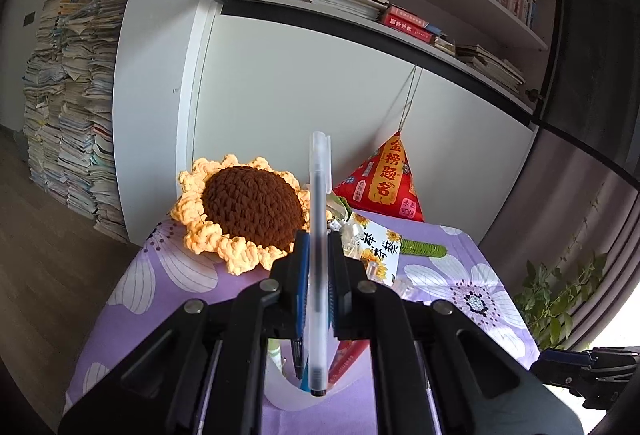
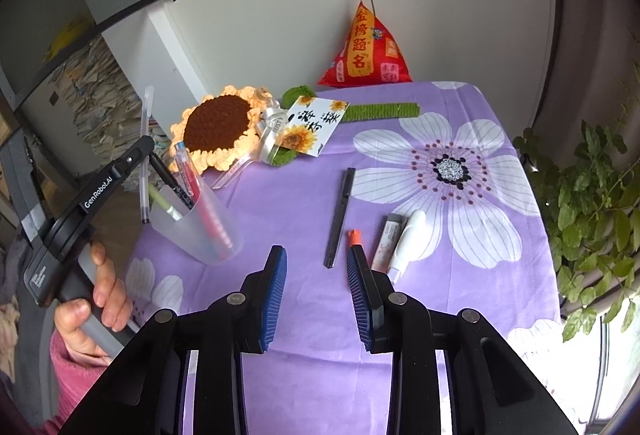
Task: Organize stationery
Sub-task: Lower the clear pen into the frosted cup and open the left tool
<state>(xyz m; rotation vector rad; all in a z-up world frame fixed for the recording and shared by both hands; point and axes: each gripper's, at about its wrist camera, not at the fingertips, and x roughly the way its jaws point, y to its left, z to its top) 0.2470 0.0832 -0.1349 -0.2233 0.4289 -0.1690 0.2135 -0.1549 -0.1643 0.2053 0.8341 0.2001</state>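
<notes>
Clear pen point(image 1: 319, 263) held upright in the left gripper point(image 1: 318, 275), jaws clamped on its barrel about midway. Capped end points up toward the frame's centre; dark tip hangs at lower centre of the left wrist view, just above the rim of the clear cup point(image 1: 280, 391). Cannot tell whether the tip is inside the rim or just over it.

Right wrist view gives the side-on look: same pen point(image 2: 145, 155) at left of frame, long axis near vertical, tip low beside the left wall of the cup point(image 2: 200, 231). Here it reads as outside or at the rim's edge, not clearly in. The cup already holds several pens, leaning right. The hand point(image 2: 96, 299) grips the tool's handle at lower left.

Judgement: the coming move turns on the tip against the cup mouth. The pen's axis is already right for a drop; what is left is a small sideways line-up over the opening, then lowering and releasing.

Right gripper point(image 2: 316, 267) sits at lower centre, jaws wide apart, holding nothing. Black pen point(image 2: 340, 217) lies on the purple counter point(image 2: 400, 315) straight ahead of it, long axis running away from the jaws, slightly tilted, near end between the two fingertips' lines. Right hand is clearly nearer to it.

Just right of that jaw: an orange-tipped item point(image 2: 354, 237), mostly hidden; a small tube point(image 2: 387, 237); a white correction tape point(image 2: 406, 239), side by side.
</notes>
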